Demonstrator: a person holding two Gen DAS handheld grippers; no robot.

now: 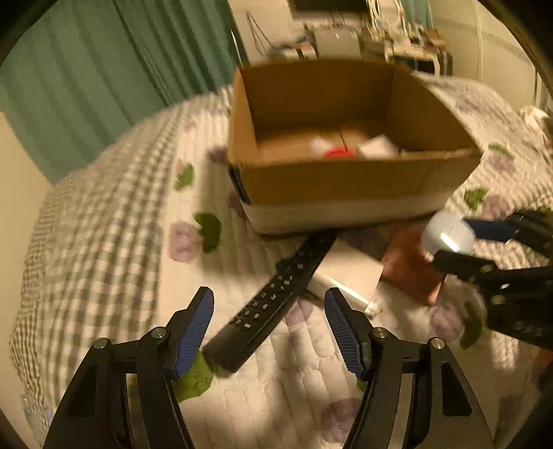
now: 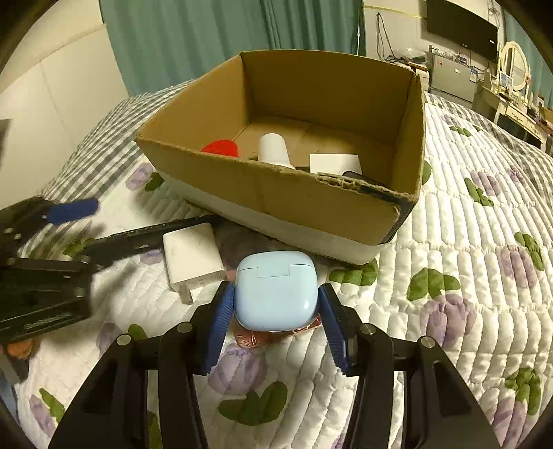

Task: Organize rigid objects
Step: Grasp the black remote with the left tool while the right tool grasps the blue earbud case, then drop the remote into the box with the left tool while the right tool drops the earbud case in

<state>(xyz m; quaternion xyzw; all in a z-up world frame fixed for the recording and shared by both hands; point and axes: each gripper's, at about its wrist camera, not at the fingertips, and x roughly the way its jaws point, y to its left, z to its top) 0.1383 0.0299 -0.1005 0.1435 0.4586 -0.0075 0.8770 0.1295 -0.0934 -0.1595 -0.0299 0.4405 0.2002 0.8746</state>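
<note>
My right gripper [image 2: 275, 293] is shut on a light blue earbud case [image 2: 274, 290] and holds it above the quilt, just in front of the cardboard box [image 2: 311, 203]. The case also shows in the left wrist view [image 1: 447, 235]. My left gripper [image 1: 269, 304] is open and empty, with a black remote control [image 1: 273, 304] lying on the quilt between its fingers. A white charger [image 2: 191, 254] and a brown wallet [image 1: 411, 269] lie by the box. Inside the box are a red object [image 2: 221, 148], a white cylinder [image 2: 274, 148] and a white block [image 2: 335, 164].
Everything rests on a quilted bedspread [image 2: 466, 241] with flower print. Green curtains [image 2: 207, 38] hang behind the bed. A desk with clutter and a mirror [image 2: 515, 65] stands far right, beside a wall TV [image 2: 463, 27].
</note>
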